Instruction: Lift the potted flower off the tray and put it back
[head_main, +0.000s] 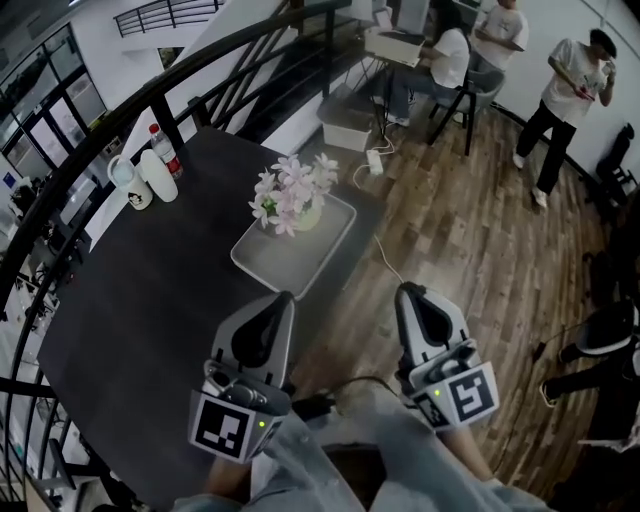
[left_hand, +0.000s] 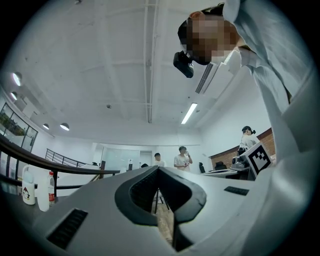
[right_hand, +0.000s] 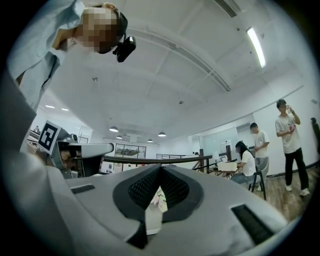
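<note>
Potted flower (head_main: 296, 196) on tray (head_main: 270, 262), beyond left gripper (head_main: 283, 298), right gripper (head_main: 408, 292) (both closed)

The potted flower (head_main: 293, 196) stands on the far end of the tray (head_main: 300, 262), which lies at the worktop's (head_main: 150, 290) right edge. Far left, by the railing (head_main: 60, 180), a bottle (head_main: 166, 150) stands behind a mug (head_main: 128, 183) and a container (head_main: 158, 175). The left gripper (head_main: 284, 296) is before the tray. The right gripper (head_main: 408, 290) is beside it, over the floor (head_main: 450, 230).
</note>
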